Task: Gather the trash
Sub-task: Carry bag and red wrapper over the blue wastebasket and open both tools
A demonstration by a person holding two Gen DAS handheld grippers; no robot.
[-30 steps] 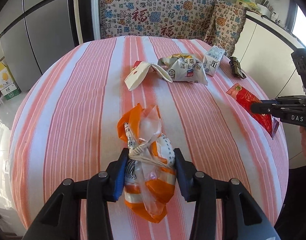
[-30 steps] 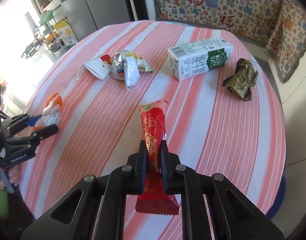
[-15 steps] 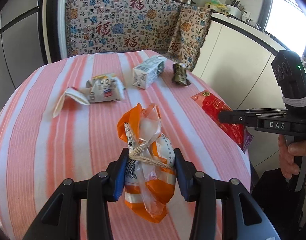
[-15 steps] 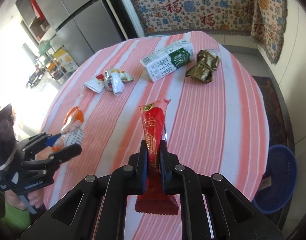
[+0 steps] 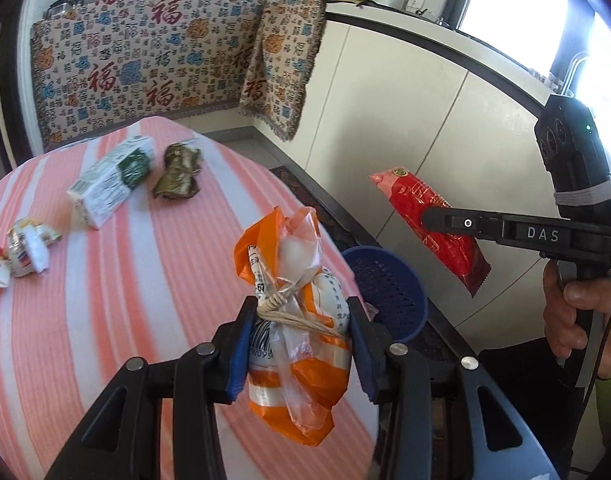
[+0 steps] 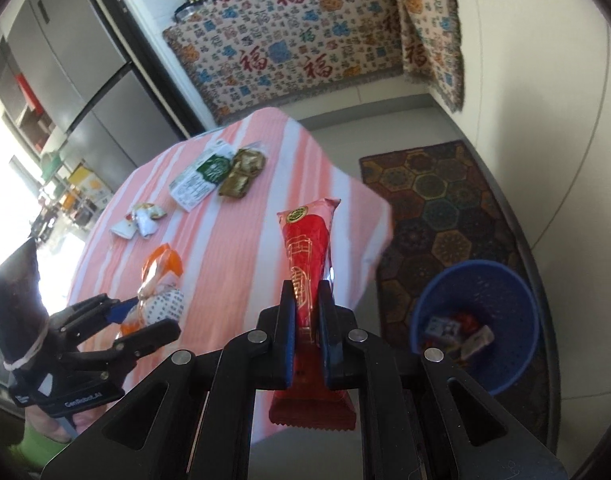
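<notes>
Left tool [image 5: 301, 332] is clamped on the tied orange-and-clear bag [image 5: 295, 320], held up off the striped counter [image 5: 105, 280] near its right edge. Right tool [image 6: 306, 320] is pinched tight on the red wrapper [image 6: 307, 264], which stands up between its pads.

The left wrist view catches that red wrapper side-on, hanging out in the air past the counter's edge, with the blue bin [image 5: 389, 300] partly hidden behind the bag and the left tool. It also shows the person's right hand [image 5: 573, 308] around the handle. The right wrist view gives what that one can't: it looks down into the blue bin, on the floor at the edge of the patterned rug [image 6: 437, 196], with several wrappers already lying in its bottom. From there the bag sits over the counter, and the red wrapper stands above the counter's corner, the bin off to the right.

Left behind on the counter: the milk carton [image 5: 109, 184] with the crumpled brown wrapper [image 5: 179, 172] just beside it, and the crushed white packet [image 5: 25, 244] nearer the left edge.

Against half a second ago, both views have swung right. The bin was out of the left wrist view; now it shows. In the right wrist view it has slid in closer from the frame's edge. The grips on bag and wrapper look unchanged.
</notes>
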